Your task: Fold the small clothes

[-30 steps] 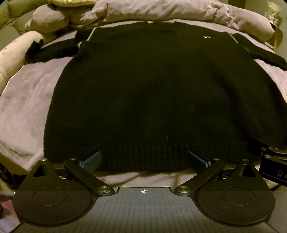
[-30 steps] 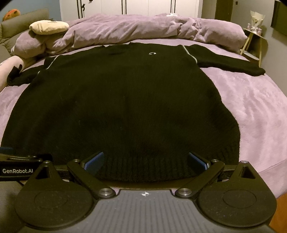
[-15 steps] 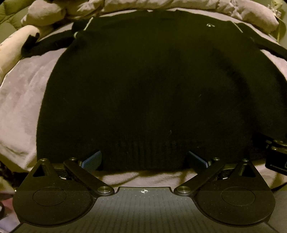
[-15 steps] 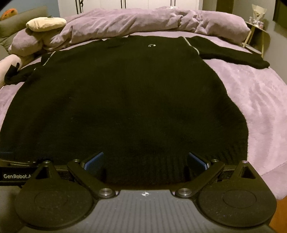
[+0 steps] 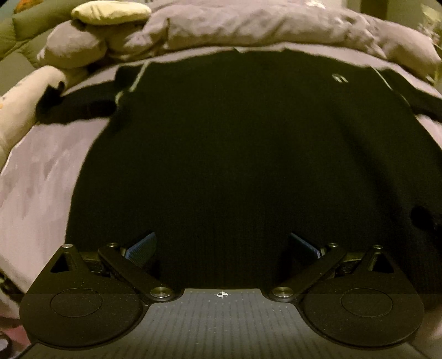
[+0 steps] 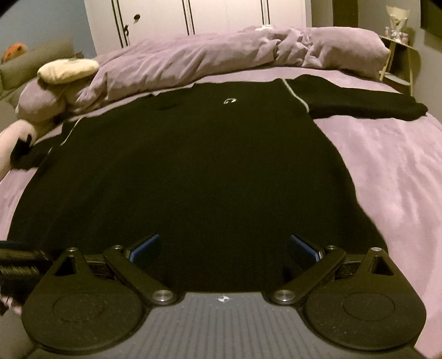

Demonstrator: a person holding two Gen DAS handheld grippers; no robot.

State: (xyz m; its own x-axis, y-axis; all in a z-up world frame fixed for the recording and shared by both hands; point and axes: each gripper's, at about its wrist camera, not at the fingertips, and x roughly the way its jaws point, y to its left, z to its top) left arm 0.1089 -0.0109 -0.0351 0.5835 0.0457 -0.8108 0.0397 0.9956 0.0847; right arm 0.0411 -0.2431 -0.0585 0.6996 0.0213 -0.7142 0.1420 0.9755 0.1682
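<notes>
Black knit sweater [image 6: 193,165] spread flat, front up, over most of the bed [image 6: 386,179], lilac cover; hem at near edge, collar twd far edge. Small pale logo [image 6: 229,101] on chest, thin pale piping at both shoulder seams. One sleeve [image 6: 359,103] stretched out twd right edge of bed, other sleeve [image 5: 74,106] out twd left edge, cuff touching a pale cushion [image 5: 16,107]. Bunched lilac duvet [image 6: 221,60] along far edge, just beyond collar; cream pillow [image 6: 67,70] on top of it near far-left corner. Left gripper [image 5: 221,244] spread wide, blue pads [image 5: 141,245] well apart, low over ribbed hem w/ black knit filling the gap between them; nothing pinched. Right gripper [image 6: 225,247] likewise spread wide, blue pads [image 6: 304,245] apart over hem nearer right side of sweater, nothing pinched. Contact w/ fabric: can't tell in either view. White wardrobe doors [image 6: 193,19] past far edge, small side shelf [image 6: 397,52] beyond far-right corner.
</notes>
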